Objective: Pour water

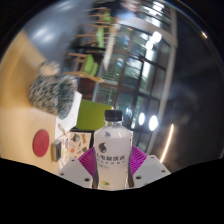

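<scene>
Clamped between the claw's (112, 168) magenta pads (88, 160) stands a clear plastic water bottle (113, 150) with white cap and label, held upright. Left of the bottle lies a round pink disc (41, 141), with a green chair (93, 114) beyond it.

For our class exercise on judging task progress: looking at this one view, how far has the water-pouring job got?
Done: the water bottle stands upright between the jaws of the gripper, its magenta pads at either side of its label, so it looks picked up or about to be. In hand: the bottle's white cap is still on. Left: uncapping, tilting and pouring; I cannot make out any cup or glass to pour into.
</scene>
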Motion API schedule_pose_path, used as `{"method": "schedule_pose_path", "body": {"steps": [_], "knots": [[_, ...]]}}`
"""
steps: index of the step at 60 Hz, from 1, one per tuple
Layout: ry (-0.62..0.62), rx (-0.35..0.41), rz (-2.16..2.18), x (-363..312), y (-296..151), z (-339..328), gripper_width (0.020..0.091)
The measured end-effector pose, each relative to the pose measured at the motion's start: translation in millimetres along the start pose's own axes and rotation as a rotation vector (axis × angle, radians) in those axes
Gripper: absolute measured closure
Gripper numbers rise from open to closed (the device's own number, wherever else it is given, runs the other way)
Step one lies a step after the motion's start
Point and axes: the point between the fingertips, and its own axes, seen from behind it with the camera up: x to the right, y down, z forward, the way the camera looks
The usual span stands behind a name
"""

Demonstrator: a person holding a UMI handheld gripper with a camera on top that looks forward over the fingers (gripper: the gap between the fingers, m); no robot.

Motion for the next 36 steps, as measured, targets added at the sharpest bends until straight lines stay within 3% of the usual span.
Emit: {"method": "schedule_pose_path", "body": {"steps": [6,7,10,15,16,25,36], "knots": [[0.018,0.058,-0.307,-4,-17,6,0.0703],[0.032,0.061,-0.358,-32,-17,10,0.0703],[0.047,0.092,-0.465,-8,-24,4,0.0702],[0.049,0.124,-0.592,-32,-16,5,0.0704],[0.026,0.129,-0.598,-5,-20,2,0.0703],[0.001,0.117,-0.625,-5,-2,-13,0.0702],[0.07,0.101,-0.394,24,27,-53,0.0701]]}}
